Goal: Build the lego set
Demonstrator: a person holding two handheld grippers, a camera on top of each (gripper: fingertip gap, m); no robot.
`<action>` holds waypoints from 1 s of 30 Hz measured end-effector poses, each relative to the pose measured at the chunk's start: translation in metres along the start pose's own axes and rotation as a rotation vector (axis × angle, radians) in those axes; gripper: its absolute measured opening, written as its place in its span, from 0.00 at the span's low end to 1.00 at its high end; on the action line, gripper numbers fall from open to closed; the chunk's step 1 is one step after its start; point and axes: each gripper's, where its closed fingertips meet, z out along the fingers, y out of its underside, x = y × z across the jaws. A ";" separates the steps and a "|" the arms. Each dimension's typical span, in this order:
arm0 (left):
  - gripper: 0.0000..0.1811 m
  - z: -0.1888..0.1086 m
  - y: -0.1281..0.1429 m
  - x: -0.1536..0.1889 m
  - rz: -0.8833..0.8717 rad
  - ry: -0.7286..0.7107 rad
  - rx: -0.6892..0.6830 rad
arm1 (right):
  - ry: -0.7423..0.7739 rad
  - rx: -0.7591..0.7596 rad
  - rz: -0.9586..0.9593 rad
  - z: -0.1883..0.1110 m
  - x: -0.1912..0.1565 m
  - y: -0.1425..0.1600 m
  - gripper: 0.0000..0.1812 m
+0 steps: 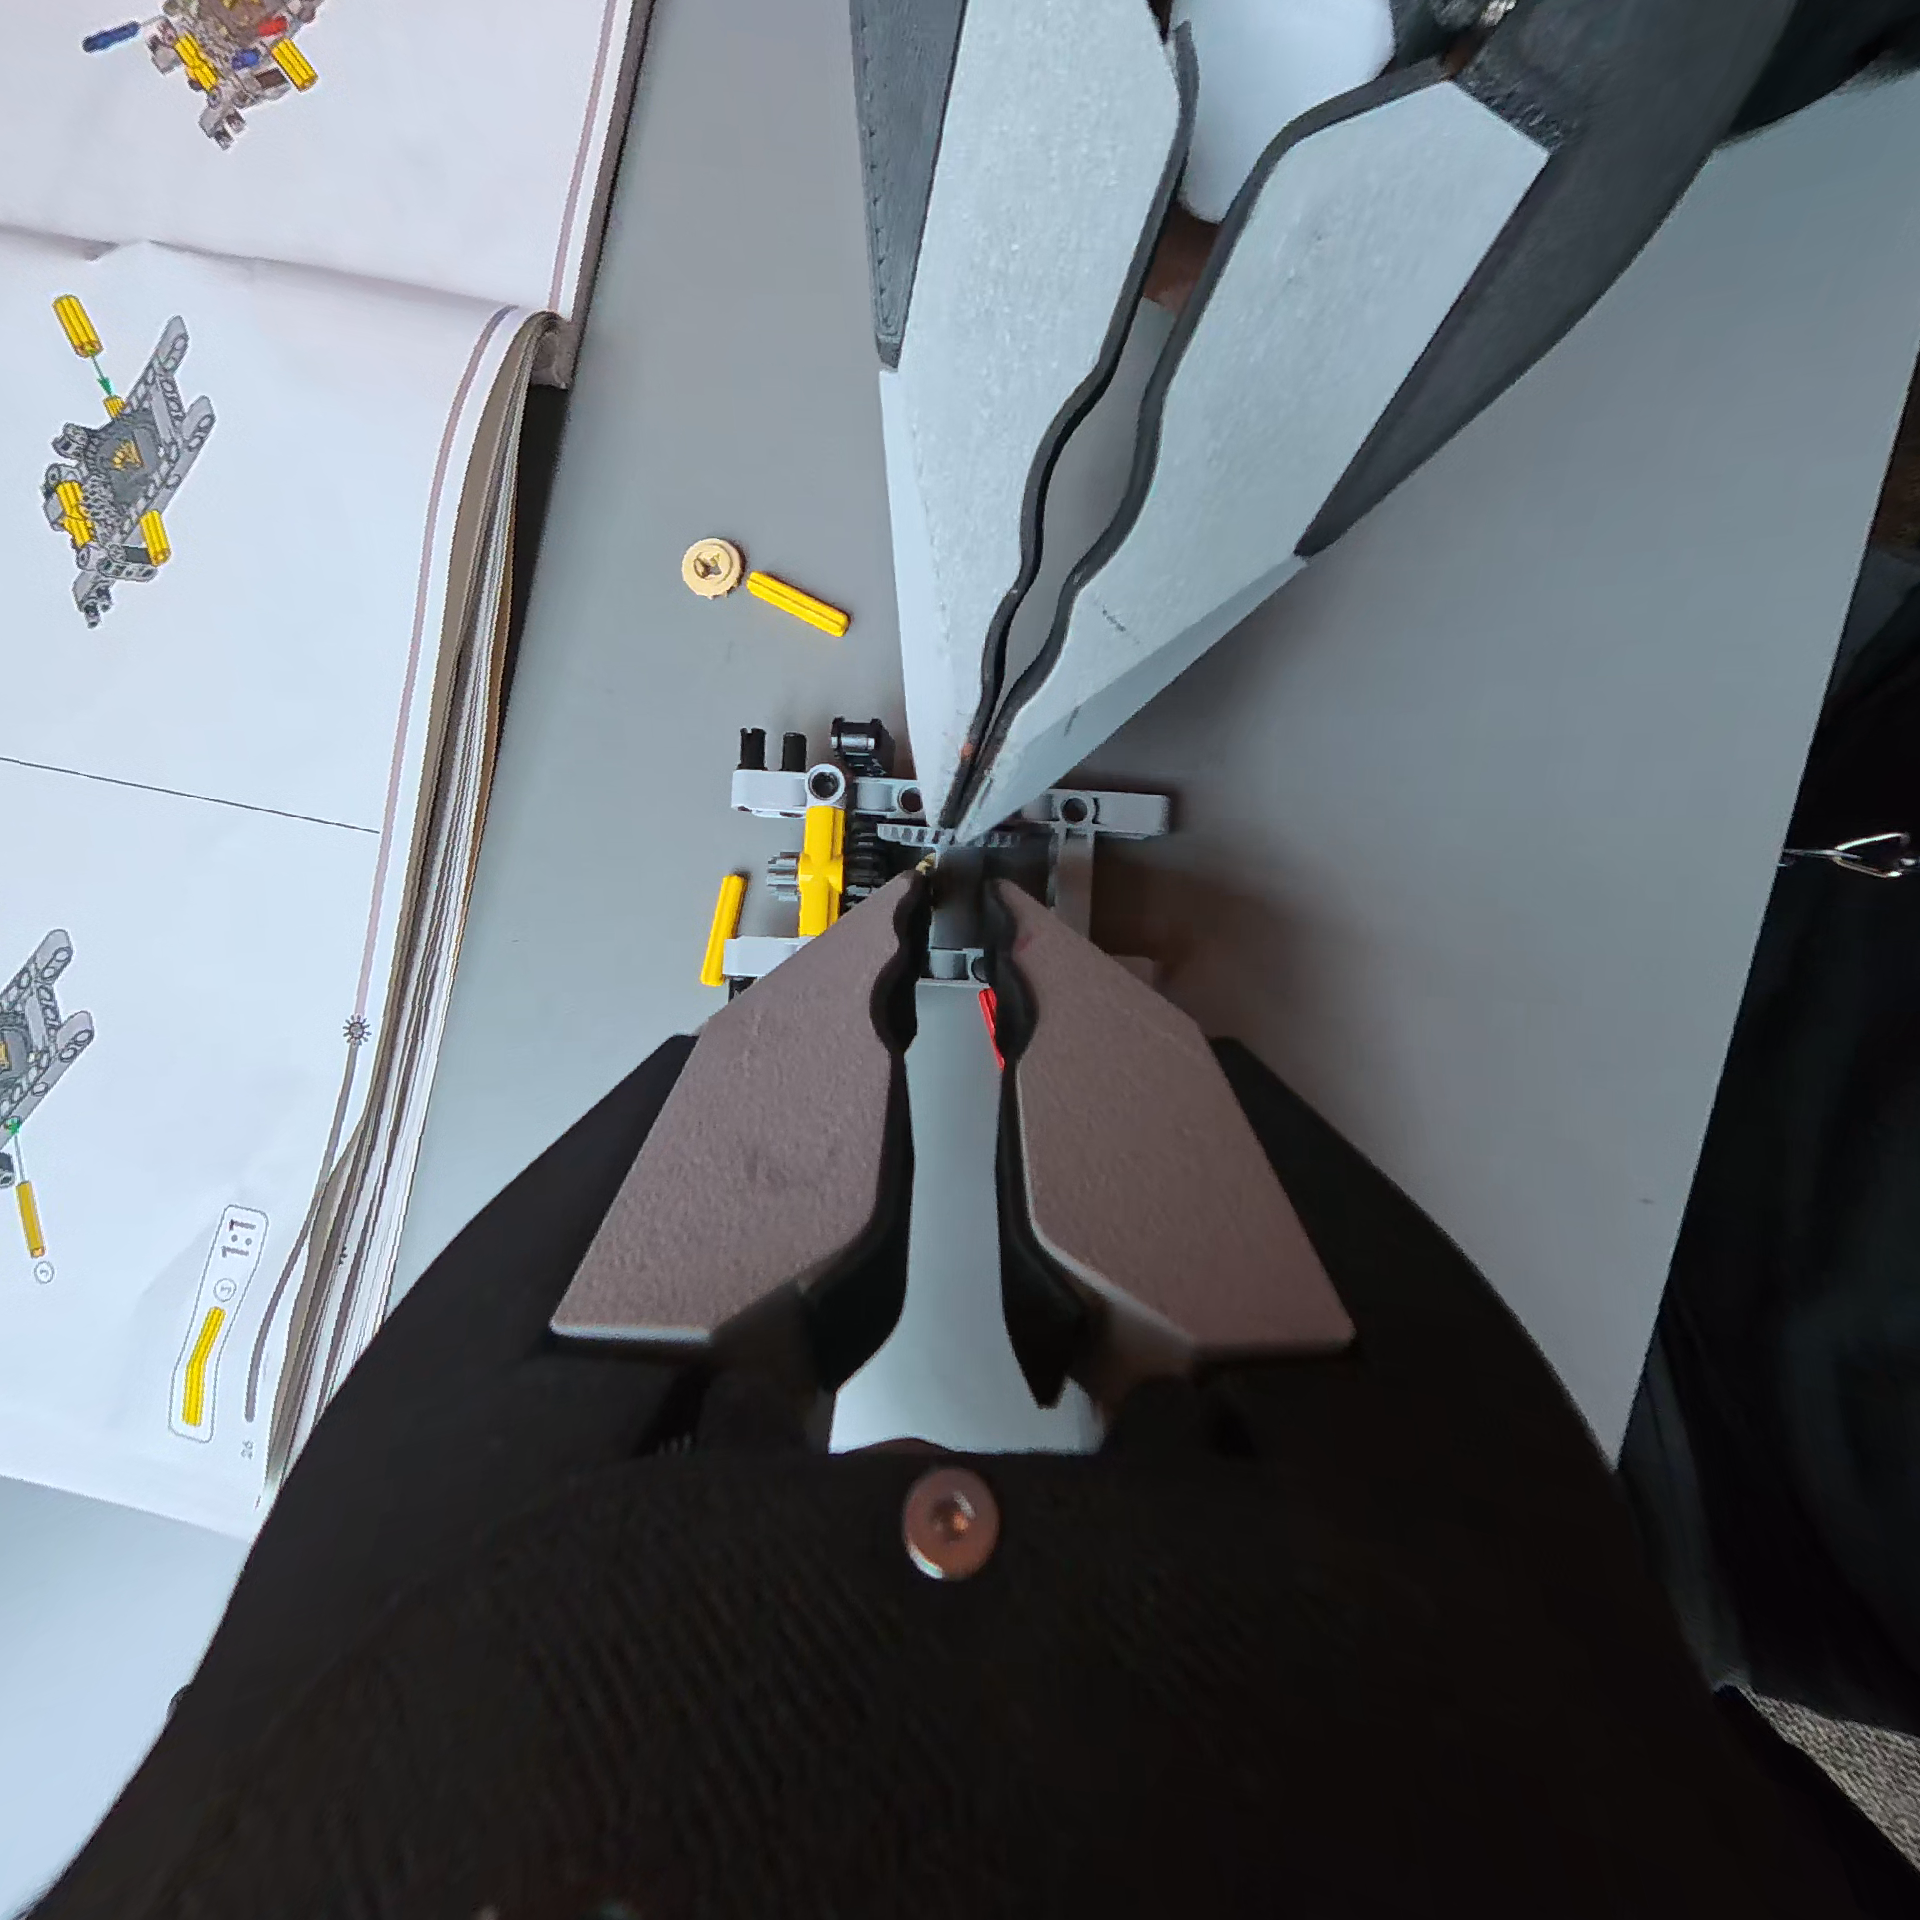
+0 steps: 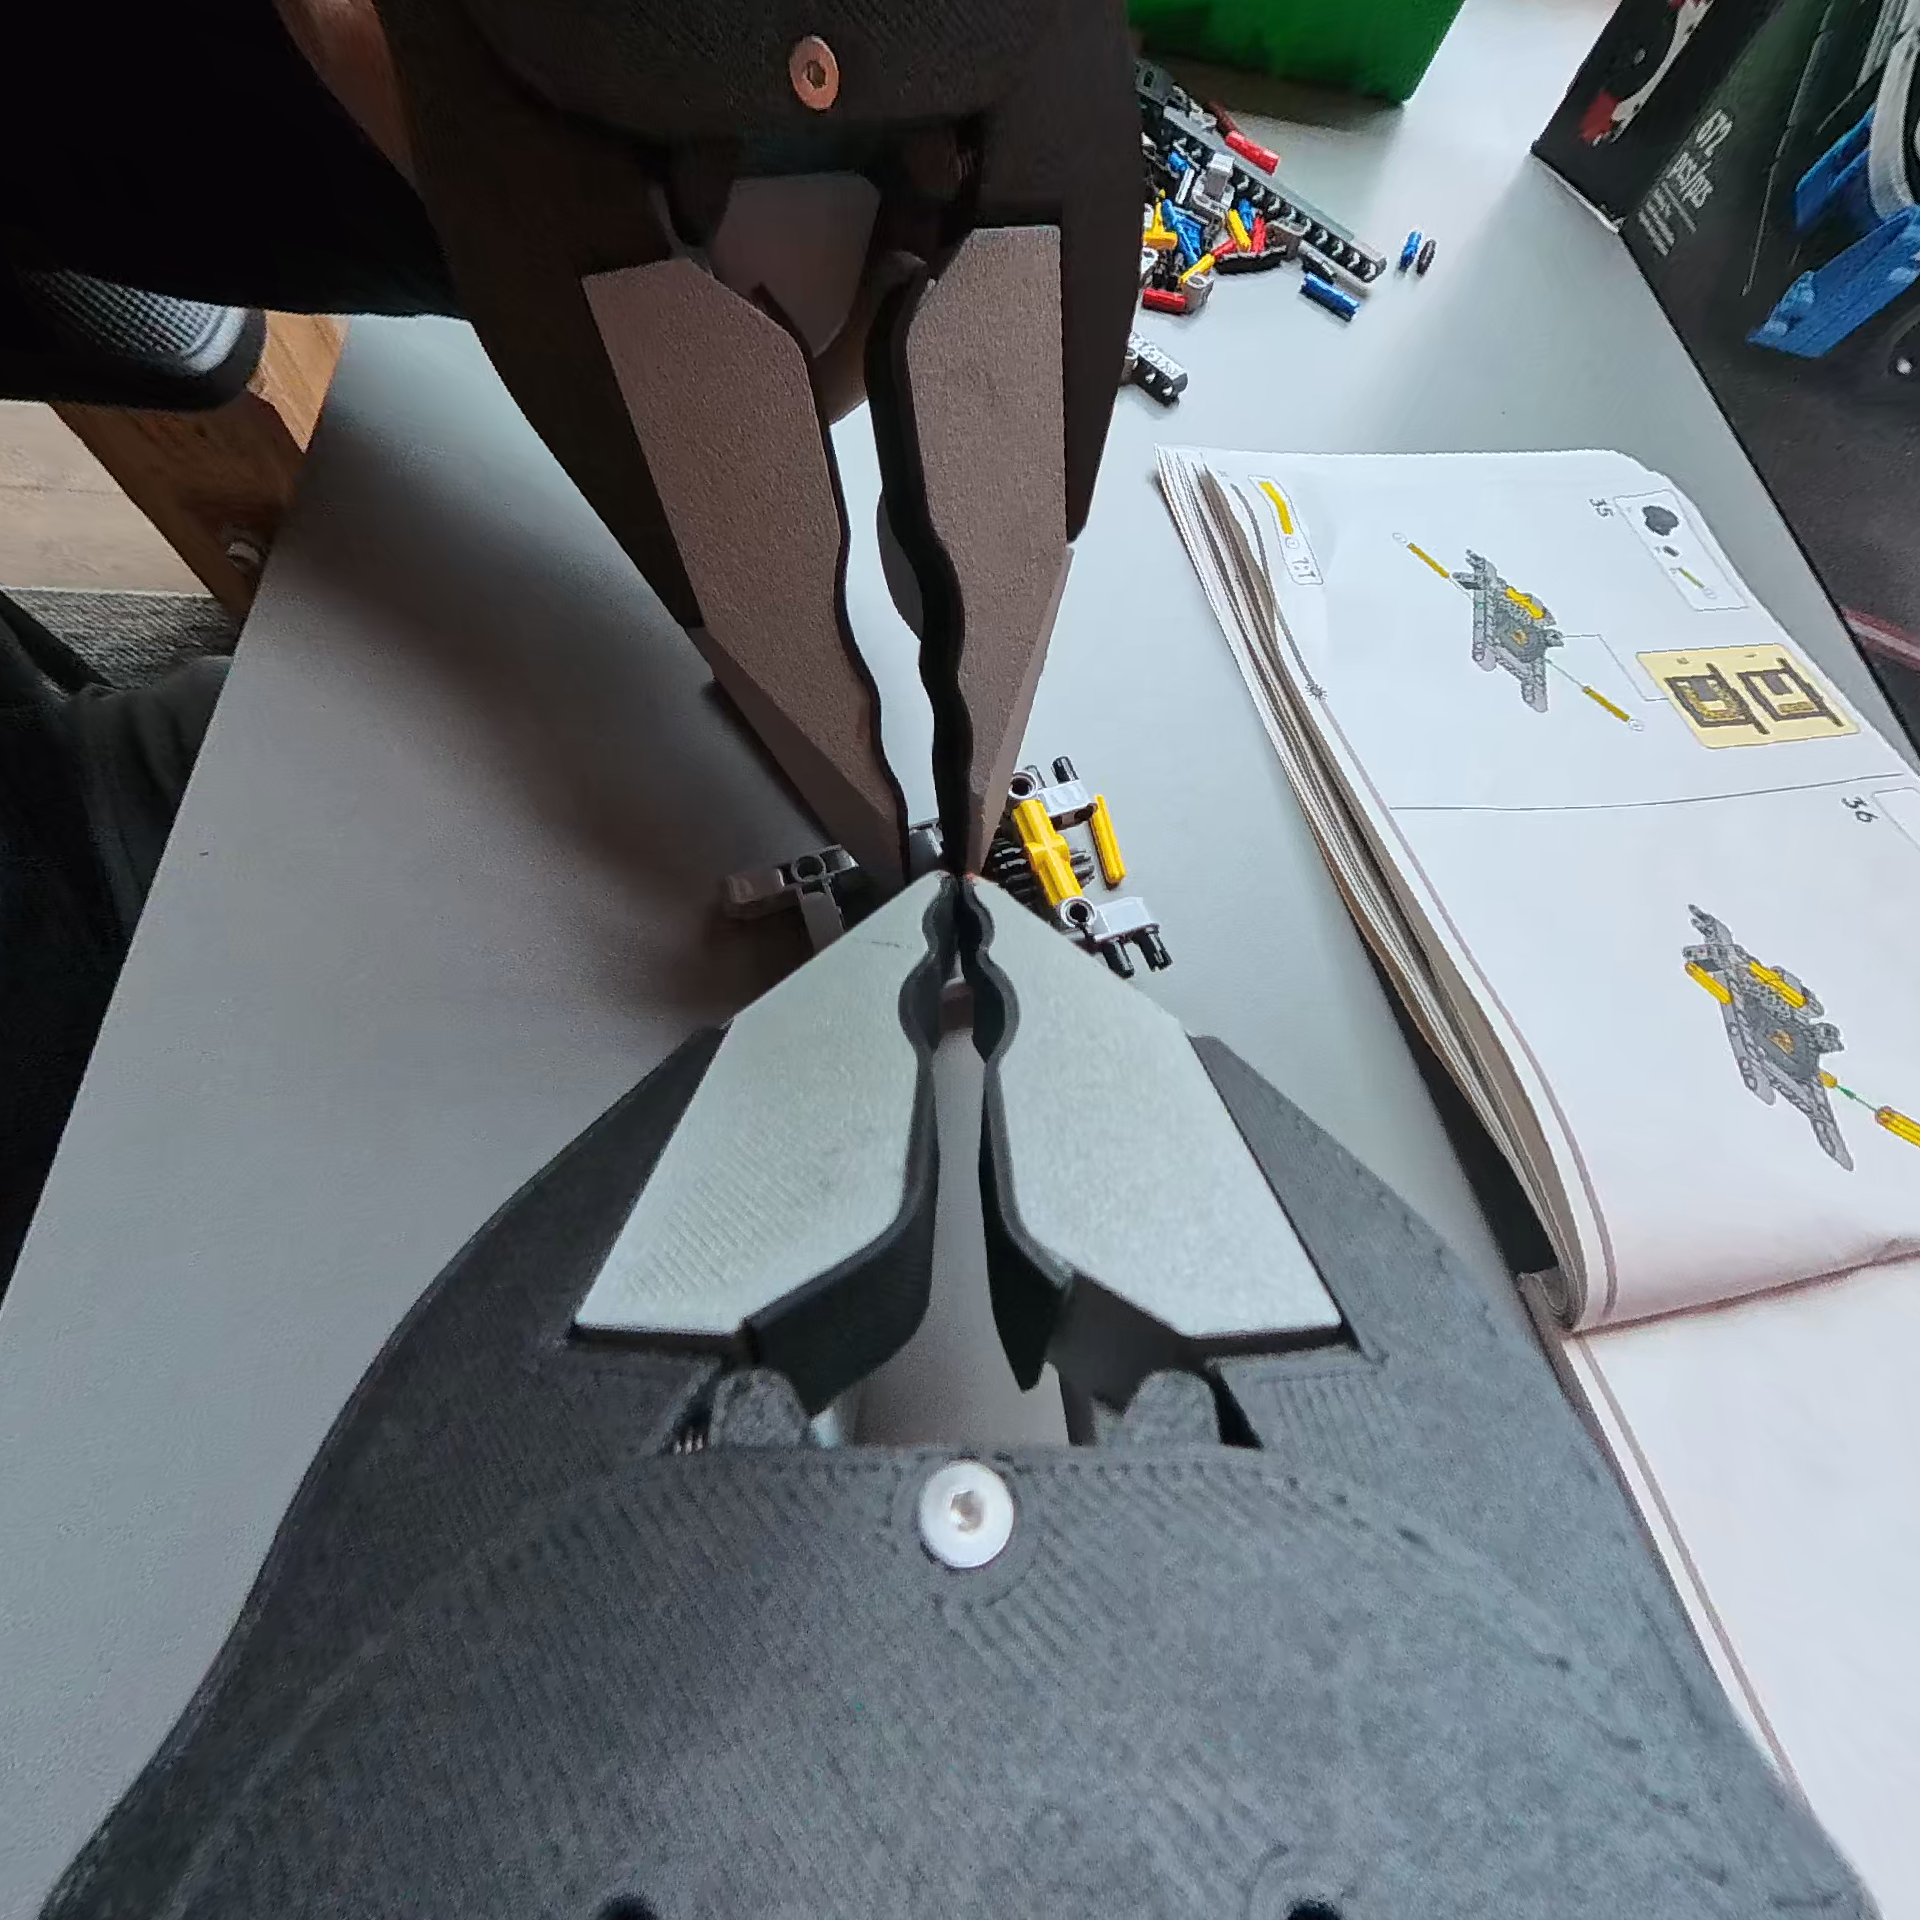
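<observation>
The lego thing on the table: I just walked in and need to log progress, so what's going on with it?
A person is working two hand-held grippers over a small grey and yellow lego assembly on the grey table. The left gripper and right gripper meet tip to tip above its gear area; both look nearly closed, but what they pinch is hidden. A tan disc and yellow axle lie loose nearby. The instruction booklet lies open beside it.

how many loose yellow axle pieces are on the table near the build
2: one short yellow rod lies beside the tan round gear; another yellow rod rests against the grey and yellow lego assembly, maybe attached. Both grippers' fingers may hide more.
</observation>
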 end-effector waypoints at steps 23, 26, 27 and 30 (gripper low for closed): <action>0.04 -0.001 -0.001 0.000 0.009 0.009 -0.022 | 0.023 -0.007 -0.016 0.003 0.003 -0.002 0.00; 0.03 -0.001 -0.002 0.000 0.006 0.013 -0.017 | 0.023 -0.008 -0.011 0.003 0.004 -0.001 0.00; 0.03 -0.001 -0.002 0.000 0.006 0.014 -0.017 | 0.023 -0.007 -0.012 0.003 0.004 -0.001 0.00; 0.03 -0.001 -0.002 0.000 0.006 0.014 -0.014 | 0.025 -0.005 -0.014 0.003 0.004 -0.001 0.00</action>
